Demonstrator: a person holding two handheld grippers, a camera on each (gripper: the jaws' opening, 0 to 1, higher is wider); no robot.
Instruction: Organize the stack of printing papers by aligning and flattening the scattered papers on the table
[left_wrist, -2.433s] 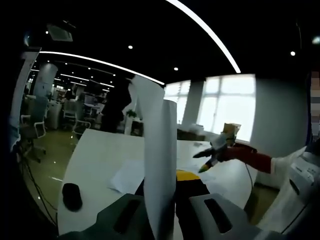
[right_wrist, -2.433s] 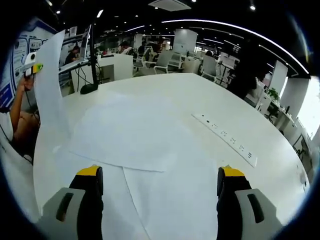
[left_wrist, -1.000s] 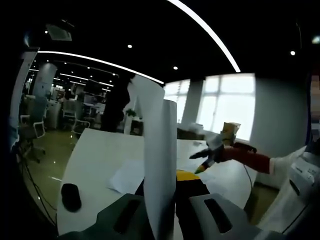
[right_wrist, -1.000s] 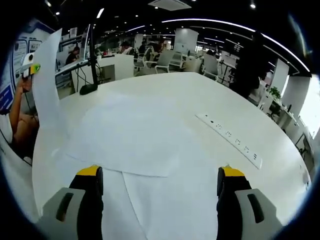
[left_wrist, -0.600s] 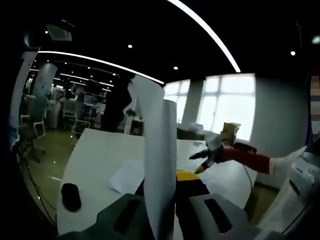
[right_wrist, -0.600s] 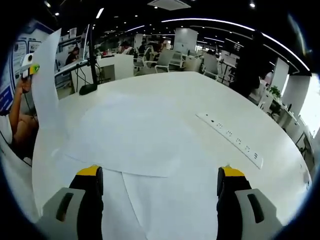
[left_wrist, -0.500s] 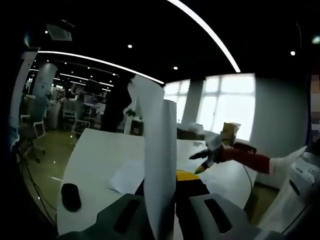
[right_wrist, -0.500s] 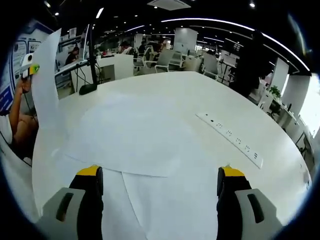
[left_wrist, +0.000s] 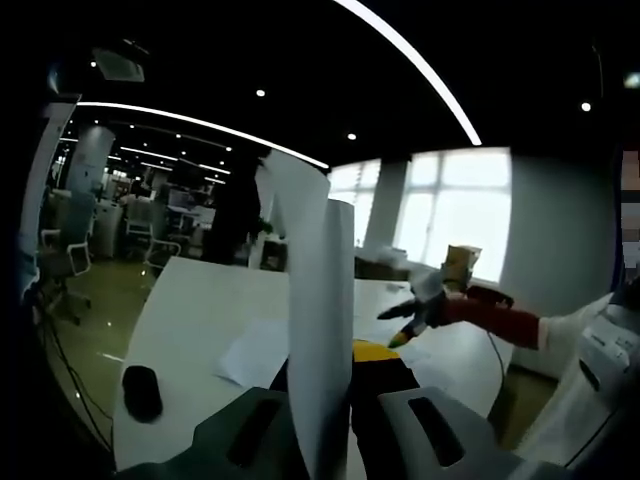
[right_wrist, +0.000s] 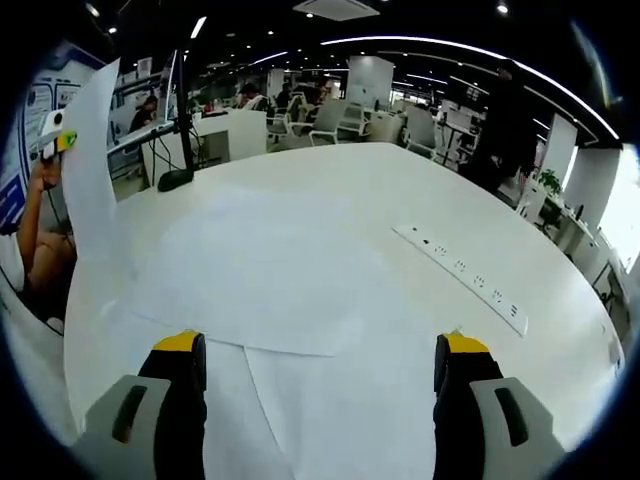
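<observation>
My left gripper (left_wrist: 335, 400) pinches one upright sheet (left_wrist: 315, 300) between closed jaws; my right gripper (right_wrist: 318, 385), wide open, hovers over loose papers (right_wrist: 270, 270) on the bench (right_wrist: 400, 190) — next, probably lay the sheet squarely on them.

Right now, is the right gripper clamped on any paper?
No, the right gripper is open, its jaws spread wide above the papers on the table.

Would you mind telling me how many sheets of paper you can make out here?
3 that I can separate: one sheet held upright in the left gripper, two overlapping sheets flat on the table. More may lie underneath.
</observation>
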